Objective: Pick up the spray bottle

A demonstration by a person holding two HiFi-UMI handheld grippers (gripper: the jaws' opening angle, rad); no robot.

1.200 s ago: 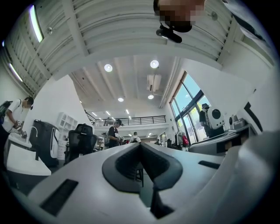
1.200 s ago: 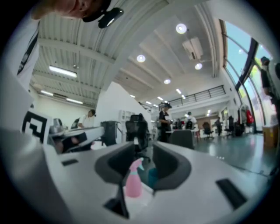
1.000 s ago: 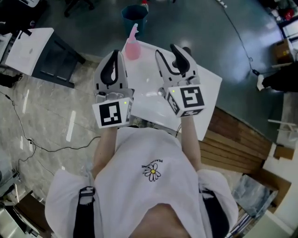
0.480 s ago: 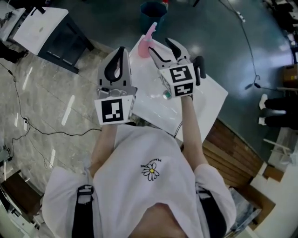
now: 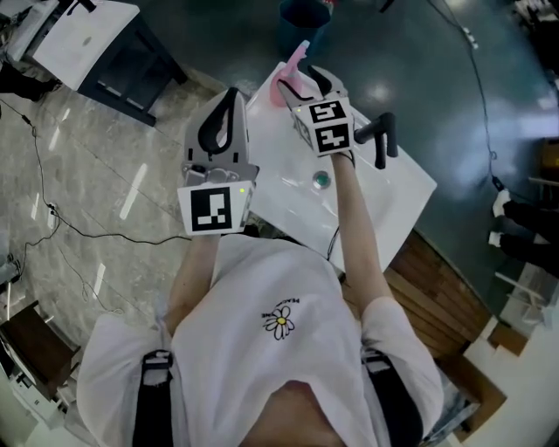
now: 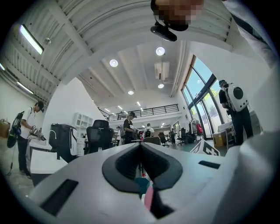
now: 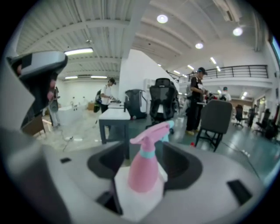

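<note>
A pink spray bottle (image 5: 295, 61) with a teal collar stands upright on the far corner of a white table (image 5: 384, 188). My right gripper (image 5: 307, 80) reaches out to it, its jaws opening wide. In the right gripper view the bottle (image 7: 144, 170) stands between the two jaws of the right gripper (image 7: 146, 157), and the pads do not press on it. My left gripper (image 5: 230, 94) hangs over the table's left edge, short of the bottle, with its jaws together. In the left gripper view the tips of the left gripper (image 6: 141, 148) meet with nothing held.
A black handled object (image 5: 382, 140) and a small teal thing (image 5: 321, 181) lie on the table right of my right arm. A blue bin (image 5: 301, 22) stands on the floor beyond the bottle. A white desk (image 5: 83, 39) is far left. Several people stand in the hall.
My right gripper has gone forward and down to the bottle, and its jaws have spread around it. The left gripper has hardly shifted.
</note>
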